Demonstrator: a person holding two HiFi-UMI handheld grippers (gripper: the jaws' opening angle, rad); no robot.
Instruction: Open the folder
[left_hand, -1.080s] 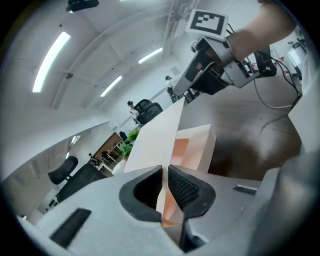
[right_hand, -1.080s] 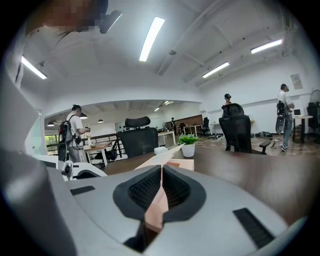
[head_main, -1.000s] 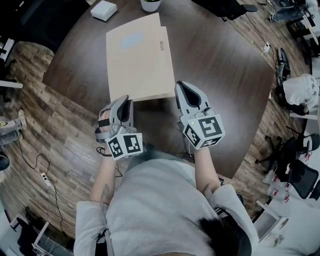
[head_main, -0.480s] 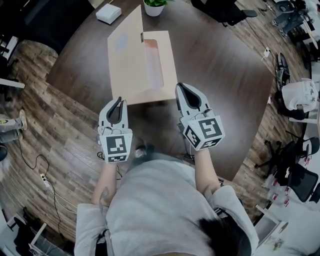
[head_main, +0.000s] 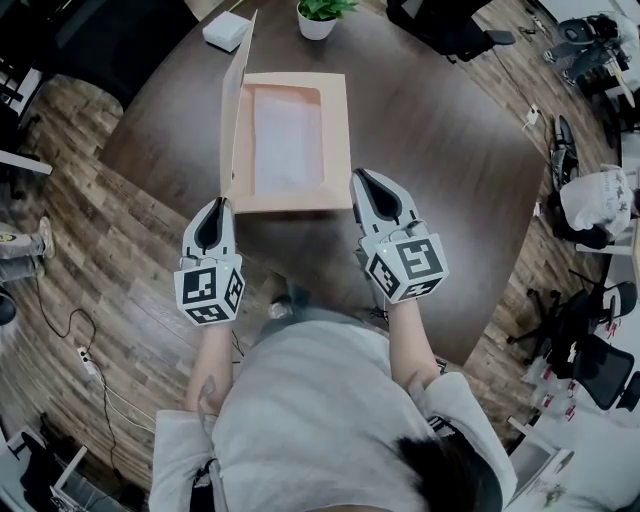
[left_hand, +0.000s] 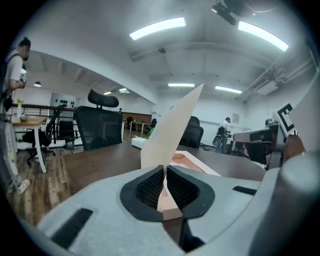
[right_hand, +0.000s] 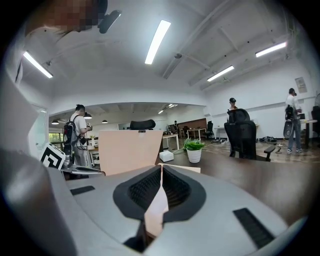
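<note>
A tan folder (head_main: 290, 140) lies on the round dark table (head_main: 440, 150), its pale inside showing. Its cover (head_main: 235, 110) stands nearly upright along the left side. My left gripper (head_main: 218, 212) pinches the cover's near corner, and its jaws are closing on it. In the left gripper view the cover (left_hand: 172, 125) rises from between the pads of the left gripper (left_hand: 164, 172). My right gripper (head_main: 362, 183) is shut on the near right corner of the folder's lower panel. In the right gripper view that tan edge (right_hand: 156, 207) sits between the pads, with the raised cover (right_hand: 130, 150) at left.
A potted plant (head_main: 318, 18) and a white box (head_main: 228, 30) stand at the table's far edge behind the folder. Black office chairs (head_main: 450, 25) surround the table. People stand far off in both gripper views.
The cover has swung up from lying flat to standing on edge. My left gripper rolled and moved left and up with it. The right gripper stayed put.
</note>
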